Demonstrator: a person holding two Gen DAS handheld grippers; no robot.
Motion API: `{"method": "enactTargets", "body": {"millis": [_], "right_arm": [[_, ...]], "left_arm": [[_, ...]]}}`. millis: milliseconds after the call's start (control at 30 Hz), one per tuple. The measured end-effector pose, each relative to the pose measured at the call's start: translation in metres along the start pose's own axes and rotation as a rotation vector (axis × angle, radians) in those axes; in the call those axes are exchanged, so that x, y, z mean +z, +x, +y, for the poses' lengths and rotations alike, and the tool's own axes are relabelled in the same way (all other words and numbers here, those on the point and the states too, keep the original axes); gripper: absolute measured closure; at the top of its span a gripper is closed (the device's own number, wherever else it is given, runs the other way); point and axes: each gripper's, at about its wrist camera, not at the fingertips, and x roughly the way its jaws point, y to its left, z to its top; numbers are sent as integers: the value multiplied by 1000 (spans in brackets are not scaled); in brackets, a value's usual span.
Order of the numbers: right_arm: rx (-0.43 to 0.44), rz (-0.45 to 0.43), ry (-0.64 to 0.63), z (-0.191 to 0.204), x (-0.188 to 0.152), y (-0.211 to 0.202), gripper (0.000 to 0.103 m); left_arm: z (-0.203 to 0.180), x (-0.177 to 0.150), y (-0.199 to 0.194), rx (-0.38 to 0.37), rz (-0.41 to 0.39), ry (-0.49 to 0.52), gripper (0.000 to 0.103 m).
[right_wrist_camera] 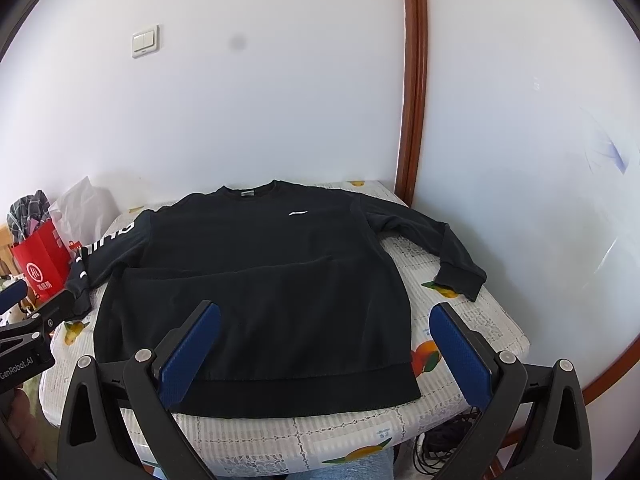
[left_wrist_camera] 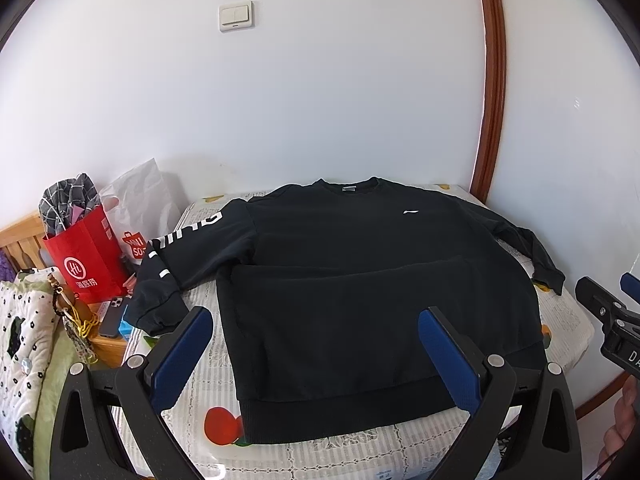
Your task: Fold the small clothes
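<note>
A black sweatshirt [left_wrist_camera: 360, 272] lies flat, front up, on a small table with a fruit-print cover [left_wrist_camera: 568, 320]. Its collar points at the wall and both sleeves are spread out; the left sleeve [left_wrist_camera: 176, 264] carries white lettering. It also shows in the right wrist view [right_wrist_camera: 256, 280], with the right sleeve [right_wrist_camera: 448, 248] bent toward the table's right edge. My left gripper [left_wrist_camera: 316, 320] is open and empty above the hem. My right gripper [right_wrist_camera: 324, 316] is open and empty above the hem's right part. Each gripper appears at the other view's edge.
A red paper bag [left_wrist_camera: 88, 256] with checked cloth and a white plastic bag [left_wrist_camera: 140, 204] stand left of the table. A phone [left_wrist_camera: 112, 320] lies on a wooden stand. A quilt [left_wrist_camera: 24, 340] is at far left. Cables [right_wrist_camera: 444, 448] lie below the table's right front.
</note>
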Motion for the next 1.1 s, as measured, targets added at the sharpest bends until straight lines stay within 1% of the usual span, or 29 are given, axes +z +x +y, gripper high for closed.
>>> {"method": "enactTargets", "body": {"millis": [733, 900, 1100], "right_arm": [[-2, 3, 14, -1, 1, 5, 0], [-6, 17, 4, 1, 0, 11, 0], [-5, 22, 4, 2, 2, 18, 0]], "left_arm": [[-1, -1, 3, -13, 12, 3, 0], [-2, 0, 5, -7, 13, 2, 0], [8, 2, 11, 0, 10, -7, 0]]}}
